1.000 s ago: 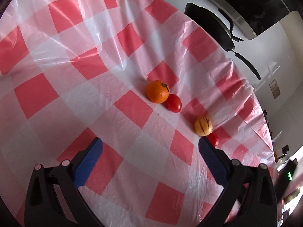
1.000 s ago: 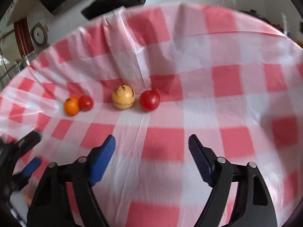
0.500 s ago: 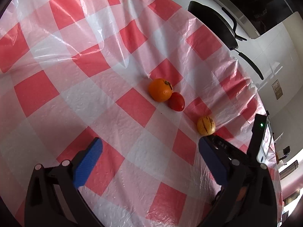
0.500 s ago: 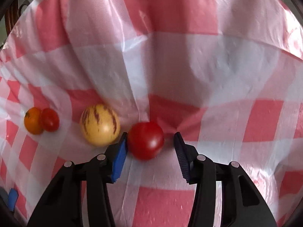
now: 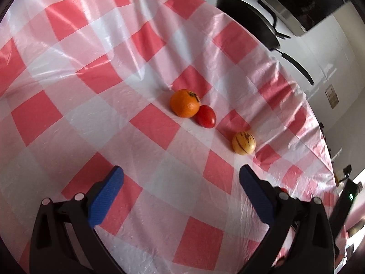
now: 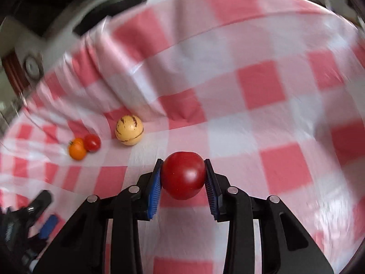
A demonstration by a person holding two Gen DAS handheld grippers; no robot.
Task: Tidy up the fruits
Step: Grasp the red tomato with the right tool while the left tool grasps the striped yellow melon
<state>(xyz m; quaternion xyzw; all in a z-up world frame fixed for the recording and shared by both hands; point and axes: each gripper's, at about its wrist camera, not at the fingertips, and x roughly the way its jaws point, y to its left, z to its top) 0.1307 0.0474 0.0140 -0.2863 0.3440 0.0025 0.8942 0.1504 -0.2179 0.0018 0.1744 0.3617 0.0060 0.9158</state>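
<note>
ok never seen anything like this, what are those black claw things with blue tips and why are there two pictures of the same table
There is no robot here. A person holds a two-finger gripper in each hand, and each gripper carries a wide-angle camera looking out along its fingers, hence two pictures.

The left camera's picture shows the left gripper, jaws wide apart and holding nothing, above a red-and-white checked tablecloth. On the cloth lie an orange touching a small red tomato, and, apart from them, a yellow striped fruit. A black pan sits beyond the cloth.

The right camera's picture shows the right gripper closed on a large red tomato, blue pads pressing its sides.
</note>
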